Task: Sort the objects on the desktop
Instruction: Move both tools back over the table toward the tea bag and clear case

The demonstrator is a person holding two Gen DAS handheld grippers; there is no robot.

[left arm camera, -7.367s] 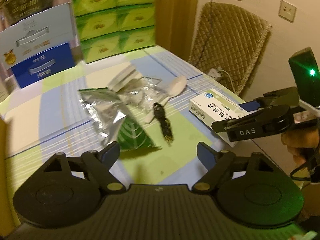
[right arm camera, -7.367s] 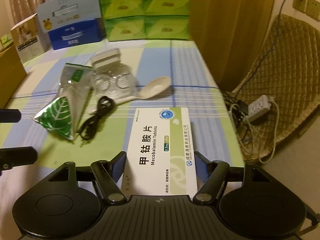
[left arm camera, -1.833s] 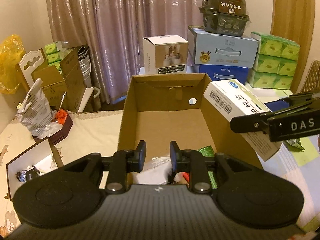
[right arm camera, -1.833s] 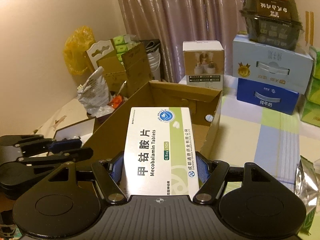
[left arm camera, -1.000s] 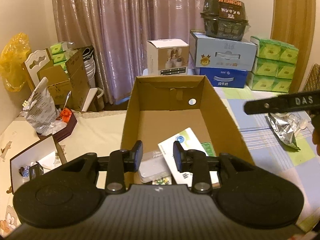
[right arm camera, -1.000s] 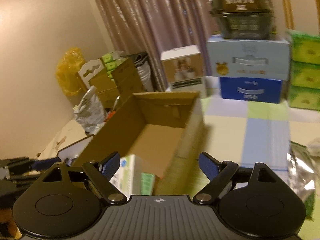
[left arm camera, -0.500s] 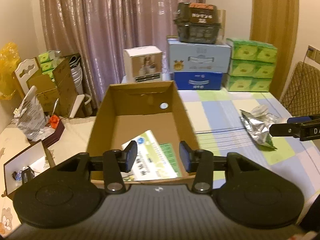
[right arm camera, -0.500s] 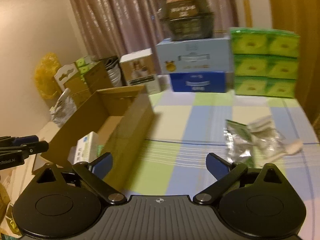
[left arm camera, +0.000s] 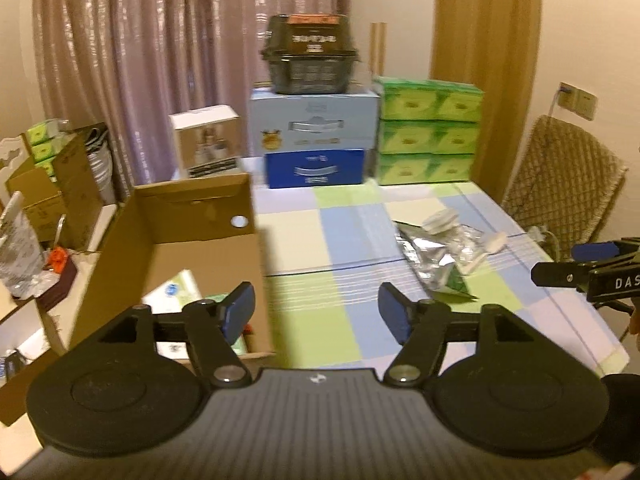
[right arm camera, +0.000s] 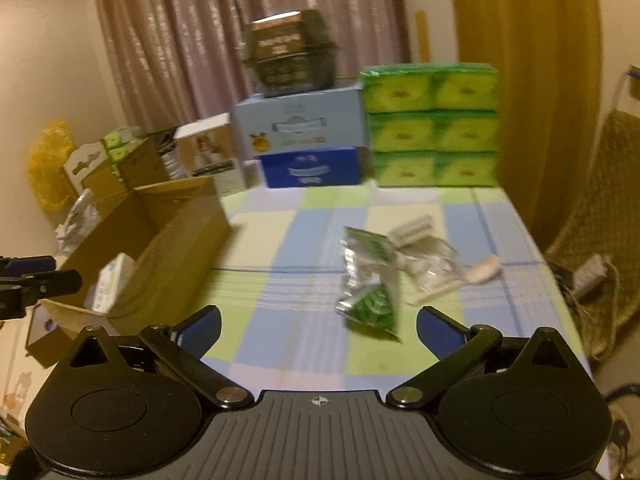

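An open cardboard box (left arm camera: 192, 216) stands at the table's left; it also shows in the right wrist view (right arm camera: 176, 232). The white-green medicine box (left arm camera: 176, 292) lies inside it, also seen from the right wrist (right arm camera: 112, 280). A silver-green foil packet (right arm camera: 372, 280), a clear plastic wrapper (right arm camera: 432, 260), a white piece (right arm camera: 412, 230) and a white spoon (right arm camera: 480, 270) lie on the checked tablecloth; the packet also shows in the left wrist view (left arm camera: 436, 268). My left gripper (left arm camera: 316, 312) is open and empty beside the box. My right gripper (right arm camera: 318, 328) is open and empty above the cloth, short of the packet.
Stacked green tissue packs (right arm camera: 432, 124), blue boxes (right arm camera: 308, 144) with a dark container on top and a white carton (left arm camera: 206, 142) stand at the table's far end. A quilted chair (left arm camera: 560, 184) is on the right. Clutter lies left of the box.
The medicine box was let go into the cardboard box. Both grippers have swung right toward the tablecloth, and the left jaws have opened wide.
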